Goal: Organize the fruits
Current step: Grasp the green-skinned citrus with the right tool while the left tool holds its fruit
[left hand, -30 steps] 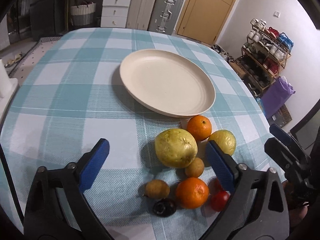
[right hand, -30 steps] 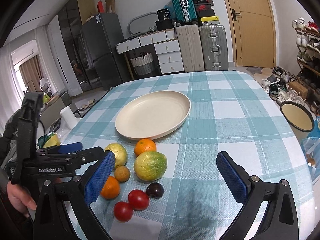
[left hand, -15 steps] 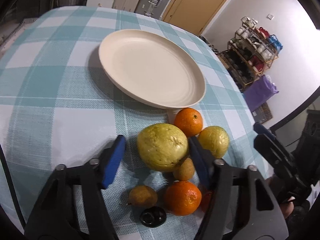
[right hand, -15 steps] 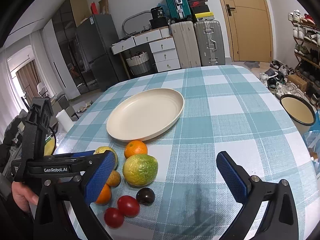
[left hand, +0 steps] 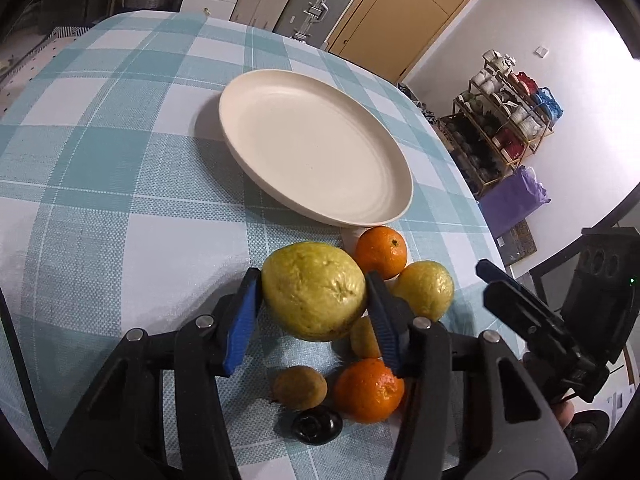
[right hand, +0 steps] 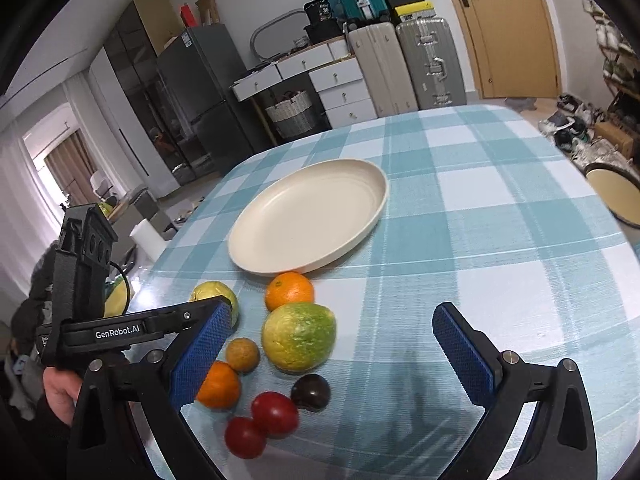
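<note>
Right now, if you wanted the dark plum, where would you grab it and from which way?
Grip the plum across its round middle, coming from above. It sits low and small, with a red tomato close beside it and the big green fruit just behind, so a sideways reach would probably bump them. The right gripper is open, nearby.

My home's living and dining room, checked teal tablecloth (right hand: 480, 208) on the round table, fridge (right hand: 200, 92) and white drawers (right hand: 340, 80) far left, suitcases (right hand: 430, 64) by the wooden door (right hand: 508, 28), shoe rack (left hand: 504, 120) far right
</note>
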Available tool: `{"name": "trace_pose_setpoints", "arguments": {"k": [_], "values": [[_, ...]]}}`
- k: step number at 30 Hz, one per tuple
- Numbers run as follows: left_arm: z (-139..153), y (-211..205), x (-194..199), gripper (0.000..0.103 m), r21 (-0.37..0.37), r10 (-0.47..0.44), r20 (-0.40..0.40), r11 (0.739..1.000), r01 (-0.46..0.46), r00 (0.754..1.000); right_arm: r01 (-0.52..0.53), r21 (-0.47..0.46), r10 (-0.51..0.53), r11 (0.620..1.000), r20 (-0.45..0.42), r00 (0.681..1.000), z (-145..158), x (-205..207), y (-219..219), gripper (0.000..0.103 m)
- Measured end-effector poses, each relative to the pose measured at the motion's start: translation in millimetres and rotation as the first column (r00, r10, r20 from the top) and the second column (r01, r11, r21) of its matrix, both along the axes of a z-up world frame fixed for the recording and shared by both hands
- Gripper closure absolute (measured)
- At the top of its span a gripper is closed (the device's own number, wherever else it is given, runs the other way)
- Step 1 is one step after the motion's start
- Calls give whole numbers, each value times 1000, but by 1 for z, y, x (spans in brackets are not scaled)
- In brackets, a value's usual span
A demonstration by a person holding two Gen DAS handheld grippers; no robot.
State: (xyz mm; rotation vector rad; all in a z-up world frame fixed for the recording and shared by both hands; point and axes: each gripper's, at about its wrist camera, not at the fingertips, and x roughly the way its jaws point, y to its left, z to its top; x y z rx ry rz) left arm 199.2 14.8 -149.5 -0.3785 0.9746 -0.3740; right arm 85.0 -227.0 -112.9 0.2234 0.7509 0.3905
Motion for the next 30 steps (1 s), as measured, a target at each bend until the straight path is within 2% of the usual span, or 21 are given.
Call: {"name": "trace_pose_setpoints", "arguments": {"k": [6,12,23,28,30], "values": [[5,14,-20,54,9,11,6,1000,-11,1000,-39,-6,39,999,-45,998,-10,8,13,1],[5,23,-29,54,14,17,10,1000,-18,1000,-60,-9,58,998,-90,994,-20,16,20,8],[4,25,-36,55,28,13,16,1000,-14,1000,-82,44,88,996,-148,985,-31,26,22,18],[6,26,-36,55,28,12,19,1000,-12,1000,-90,54,97,994,-155,983,-31,26,24,27],[6,26,-37,55,26,13,20,1000,-13,1000,-92,57,101,994,-162,982,-33,26,24,34]]}}
